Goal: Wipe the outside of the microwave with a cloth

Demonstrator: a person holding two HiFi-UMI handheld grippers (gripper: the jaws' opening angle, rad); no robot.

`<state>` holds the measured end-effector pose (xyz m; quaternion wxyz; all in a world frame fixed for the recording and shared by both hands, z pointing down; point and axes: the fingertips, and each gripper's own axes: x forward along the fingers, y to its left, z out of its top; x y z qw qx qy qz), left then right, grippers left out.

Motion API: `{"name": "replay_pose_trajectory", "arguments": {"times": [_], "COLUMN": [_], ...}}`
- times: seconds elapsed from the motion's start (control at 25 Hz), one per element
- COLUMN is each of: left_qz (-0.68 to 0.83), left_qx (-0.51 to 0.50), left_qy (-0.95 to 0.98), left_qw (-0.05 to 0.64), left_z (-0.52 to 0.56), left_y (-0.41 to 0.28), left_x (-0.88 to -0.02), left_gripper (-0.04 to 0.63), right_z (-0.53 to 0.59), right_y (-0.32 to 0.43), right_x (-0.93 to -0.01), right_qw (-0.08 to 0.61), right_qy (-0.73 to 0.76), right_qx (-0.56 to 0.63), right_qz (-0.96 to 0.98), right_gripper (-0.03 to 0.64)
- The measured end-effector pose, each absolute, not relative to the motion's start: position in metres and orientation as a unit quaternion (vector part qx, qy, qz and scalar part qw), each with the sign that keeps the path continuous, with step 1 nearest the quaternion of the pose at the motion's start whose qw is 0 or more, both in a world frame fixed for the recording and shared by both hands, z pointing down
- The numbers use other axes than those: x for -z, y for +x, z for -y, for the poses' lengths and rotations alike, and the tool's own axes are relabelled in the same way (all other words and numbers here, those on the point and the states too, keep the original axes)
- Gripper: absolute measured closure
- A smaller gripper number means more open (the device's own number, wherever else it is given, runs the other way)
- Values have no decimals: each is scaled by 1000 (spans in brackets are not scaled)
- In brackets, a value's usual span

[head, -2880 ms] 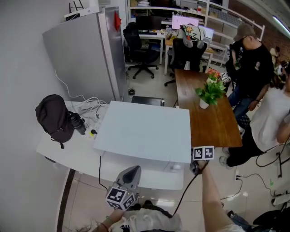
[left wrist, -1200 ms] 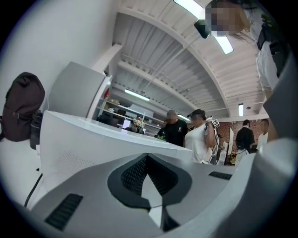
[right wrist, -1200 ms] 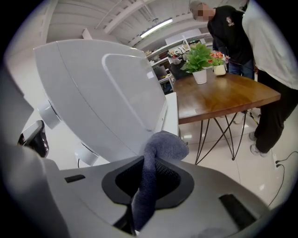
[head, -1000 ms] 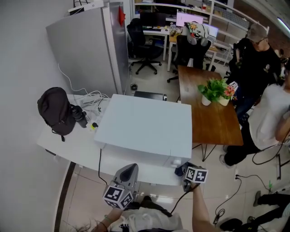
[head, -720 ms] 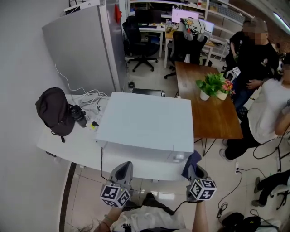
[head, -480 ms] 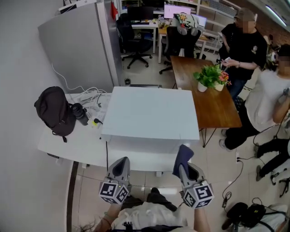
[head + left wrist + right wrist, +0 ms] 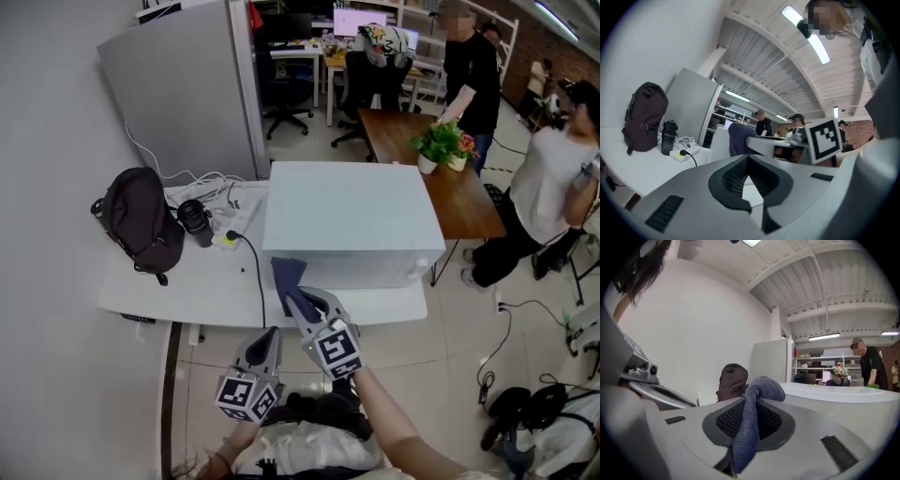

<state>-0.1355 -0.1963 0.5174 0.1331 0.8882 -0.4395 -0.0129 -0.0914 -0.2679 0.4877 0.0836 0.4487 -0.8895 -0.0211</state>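
Note:
The white microwave point(image 7: 352, 220) stands on a white table point(image 7: 178, 291). My right gripper point(image 7: 302, 302) is shut on a dark blue cloth point(image 7: 286, 275), which is at the microwave's front left corner. Whether the cloth touches the microwave I cannot tell. In the right gripper view the cloth point(image 7: 751, 427) hangs folded between the jaws, with the microwave point(image 7: 843, 397) to the right. My left gripper point(image 7: 267, 342) is low, in front of the table edge and just left of the right one, shut with nothing in it. The left gripper view shows the cloth point(image 7: 738, 139) ahead.
On the table left of the microwave are a dark backpack point(image 7: 141, 220), a black bottle point(image 7: 197, 222) and a power strip point(image 7: 225, 239) with cables. A grey cabinet point(image 7: 187, 84) stands behind. A wooden table point(image 7: 464, 202) with plants and two people point(image 7: 553, 178) are at right.
My right gripper carried the cloth from the microwave's right front corner across the front to its left front corner. The left gripper stayed low near the table edge.

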Motion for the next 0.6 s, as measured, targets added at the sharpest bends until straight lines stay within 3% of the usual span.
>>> {"name": "replay_pose_trajectory", "arguments": {"times": [0.28,0.6], "left_qz": [449,441], "left_qx": [23,30], "left_qy": [883,887], "left_qw": [131,131], "left_z": [187,201], "left_y": [-159,-135], "left_x": [-511,-504], "left_gripper": [609,609], "right_z": [319,308], "right_y": [-95,81], "right_x": [-517,-514], "right_qw": [126,110], "right_qy": [484,614], "right_qx": [8,-20], "right_qz": [866,781], "right_gripper": [545,545]}}
